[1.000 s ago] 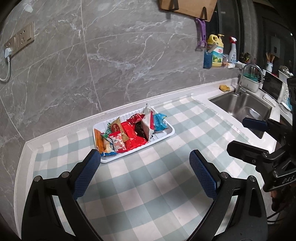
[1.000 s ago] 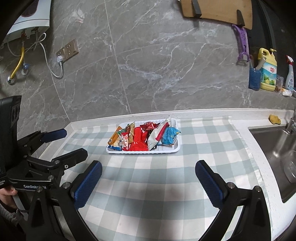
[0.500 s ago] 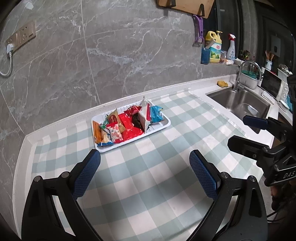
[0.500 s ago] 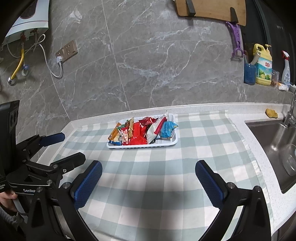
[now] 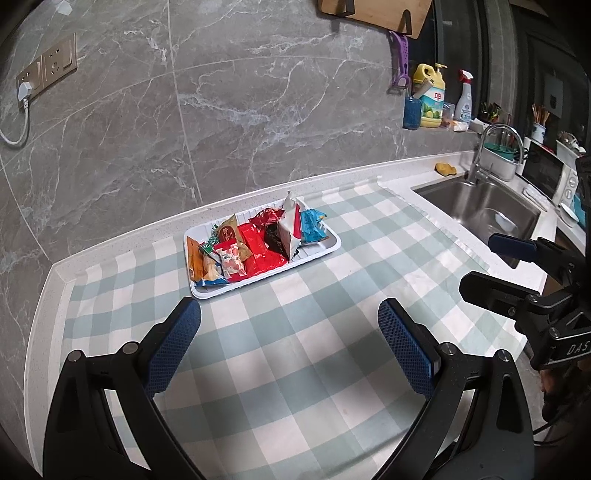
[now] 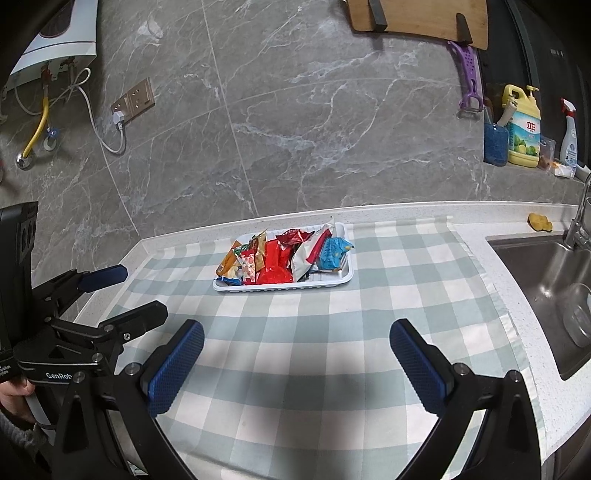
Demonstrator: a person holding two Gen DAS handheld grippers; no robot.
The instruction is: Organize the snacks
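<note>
While both grippers hover above a tabletop (image 5: 325, 369) covered with a pale green and white checked cloth (image 6: 332, 332), neither one holds anything. Seen from the left wrist camera, the left gripper (image 5: 290, 338) has its two blue-padded fingers spread wide apart, framing bare cloth at 6 o'clock. Seen from the right wrist camera, the right gripper (image 6: 295, 350) is likewise spread wide and empty. Each gripper also shows in the other's view: the right gripper at 3 o'clock in the left view, the left gripper at 9 o'clock in the right view. A white rectangular tray (image 5: 325, 248) sits on the cloth beyond the fingertips, toward 12 o'clock of centre, well apart from both grippers and near the marble wall (image 5: 258, 110). Packed into the tray is a heap of wrapped snacks (image 5: 255, 247): red packets (image 6: 273, 264) in the middle, an orange packet (image 5: 194, 260) at the tray's 9 o'clock end, a light blue packet (image 6: 332, 253) at its 3 o'clock end, and a white and red packet (image 5: 290, 227) standing tilted. A steel sink (image 6: 546, 280) with a tap lies at 3 o'clock, with a yellow detergent bottle (image 6: 522, 127) and a spray bottle (image 6: 569, 133) on the ledge behind it at 2 o'clock. A wooden cutting board (image 6: 421, 18) hangs on the wall at 12 o'clock, and a wall socket (image 6: 135, 99) sits at 10 o'clock.
</note>
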